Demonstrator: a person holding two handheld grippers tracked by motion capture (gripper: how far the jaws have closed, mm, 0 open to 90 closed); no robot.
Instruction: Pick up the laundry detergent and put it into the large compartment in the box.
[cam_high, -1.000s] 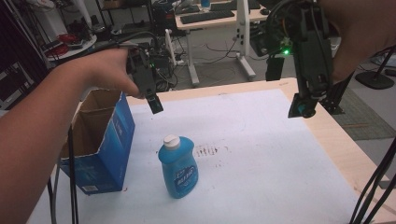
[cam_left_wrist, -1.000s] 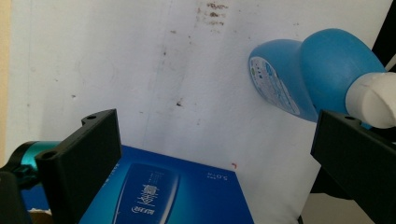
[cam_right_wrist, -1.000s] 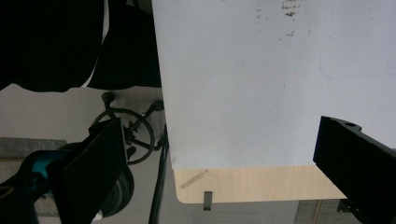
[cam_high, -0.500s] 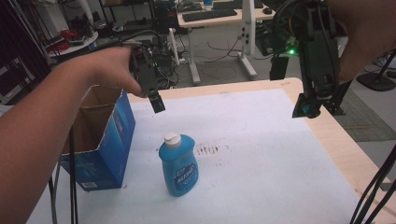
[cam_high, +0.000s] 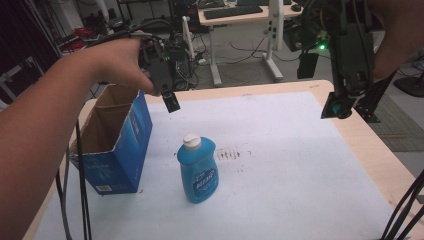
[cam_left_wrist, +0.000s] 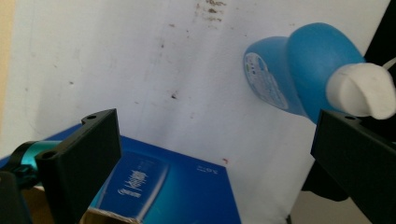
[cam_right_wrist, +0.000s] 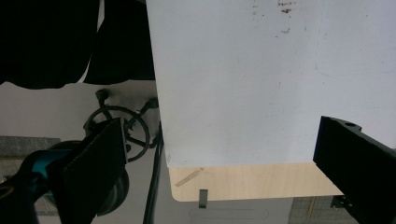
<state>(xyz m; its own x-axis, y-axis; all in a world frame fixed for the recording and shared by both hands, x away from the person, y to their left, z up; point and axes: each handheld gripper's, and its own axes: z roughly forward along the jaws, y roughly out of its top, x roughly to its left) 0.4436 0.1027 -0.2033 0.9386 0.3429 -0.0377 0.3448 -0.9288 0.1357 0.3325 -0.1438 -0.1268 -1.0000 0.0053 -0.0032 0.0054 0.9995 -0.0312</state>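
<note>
A blue dish-soap bottle (cam_high: 198, 170) with a white cap stands upright on the white sheet, just right of an open blue cardboard box (cam_high: 117, 145). My left gripper (cam_high: 170, 102) hangs in the air behind the box's far corner, open and holding nothing. In the left gripper view its jaws (cam_left_wrist: 217, 140) stand wide apart, with the bottle (cam_left_wrist: 289, 70) to the upper right and the box (cam_left_wrist: 163, 182) below. My right gripper (cam_high: 336, 107) hovers over the table's far right edge, open and empty. Its own view (cam_right_wrist: 224, 135) looks down on the sheet.
The white sheet (cam_high: 280, 150) covers most of the wooden table (cam_high: 370, 150), with a smudge of dark marks (cam_high: 232, 154) right of the bottle. The table's wooden corner (cam_right_wrist: 257, 179) shows in the right gripper view. Desks, cables and equipment stand beyond the far edge.
Both grippers have drifted slightly to the right and stay open. The bottle and box stand as before.
</note>
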